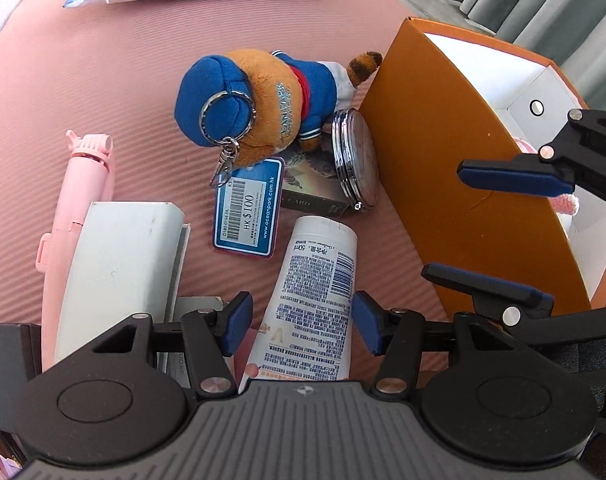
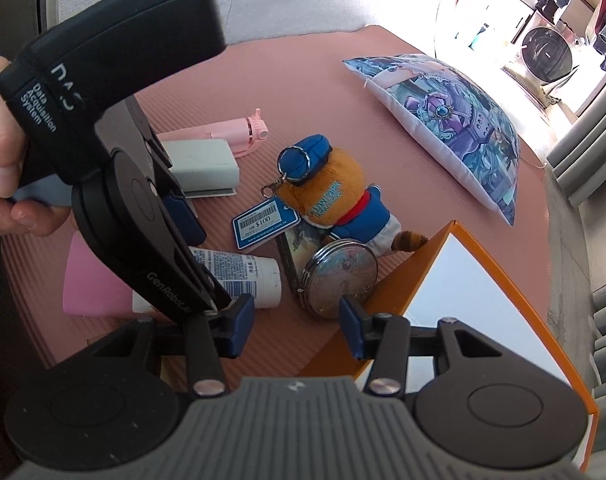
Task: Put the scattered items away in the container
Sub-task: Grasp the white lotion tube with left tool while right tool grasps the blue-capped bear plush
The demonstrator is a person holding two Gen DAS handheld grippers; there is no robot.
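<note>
A white tube (image 1: 311, 292) with a pink cap (image 2: 91, 284) lies on the pink mat, and my left gripper (image 1: 303, 330) stands open astride it; the pads look just apart from its sides. Beyond it lie a plush keychain toy (image 1: 263, 108) with a blue price tag (image 1: 247, 208), a card box (image 1: 311, 188) and a round compact mirror (image 1: 355, 160) leaning on the orange box (image 1: 455, 168). My right gripper (image 2: 295, 328) is open and holds nothing; it hovers at the orange box's (image 2: 403, 280) near corner. In the right wrist view a hand holds the left gripper (image 2: 201, 256) over the tube (image 2: 255, 276).
A pink handheld fan (image 1: 87, 184) and a white case (image 1: 119, 272) lie left of the tube. A printed pillow (image 2: 455, 120) rests at the mat's far side. Something pink and knitted (image 1: 567, 200) shows inside the box. Grey curtains hang at the right.
</note>
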